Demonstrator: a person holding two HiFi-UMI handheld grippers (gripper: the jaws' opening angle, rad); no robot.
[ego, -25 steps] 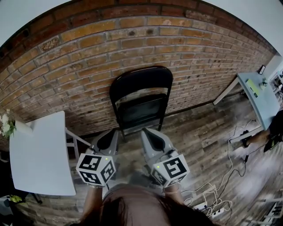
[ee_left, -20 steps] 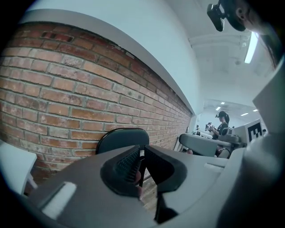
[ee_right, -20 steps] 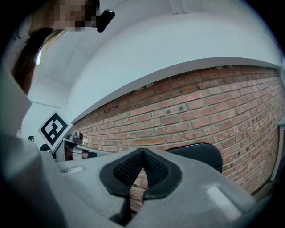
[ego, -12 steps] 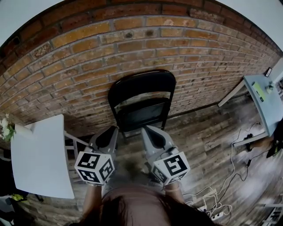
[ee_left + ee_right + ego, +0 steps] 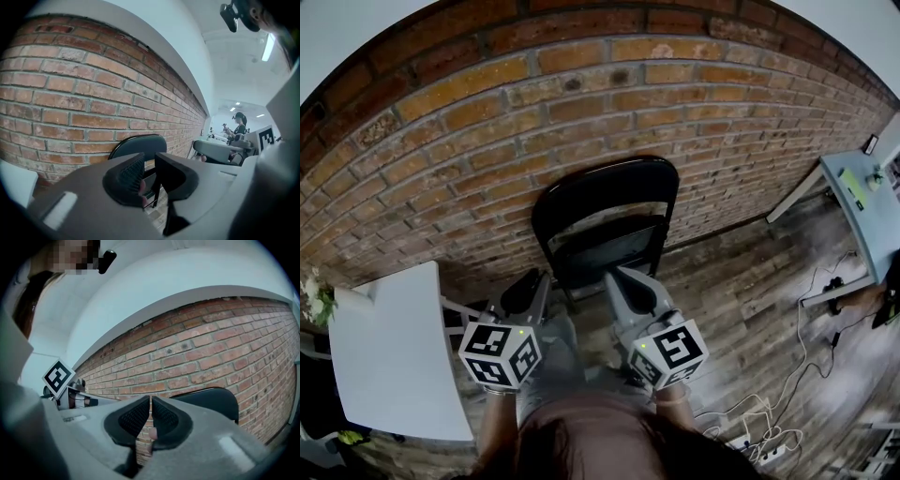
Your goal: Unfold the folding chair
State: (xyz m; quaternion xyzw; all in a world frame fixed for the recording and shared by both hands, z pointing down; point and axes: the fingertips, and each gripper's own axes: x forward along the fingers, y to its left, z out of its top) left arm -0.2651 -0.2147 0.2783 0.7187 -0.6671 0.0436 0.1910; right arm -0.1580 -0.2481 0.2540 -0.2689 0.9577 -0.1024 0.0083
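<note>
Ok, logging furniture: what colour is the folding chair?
The folding chair is black; head view shows it best.

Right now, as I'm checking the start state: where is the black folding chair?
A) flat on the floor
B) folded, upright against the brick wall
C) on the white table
B: the folding chair stands folded against the brick wall in the head view.

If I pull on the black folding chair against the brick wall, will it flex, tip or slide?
Probably stiff: the folding chair shows a thin tubular frame and a hard-looking backrest. It stands folded up against the brick wall, so a pull high up may tip it forward. It could also skid on the plank floor.
</note>
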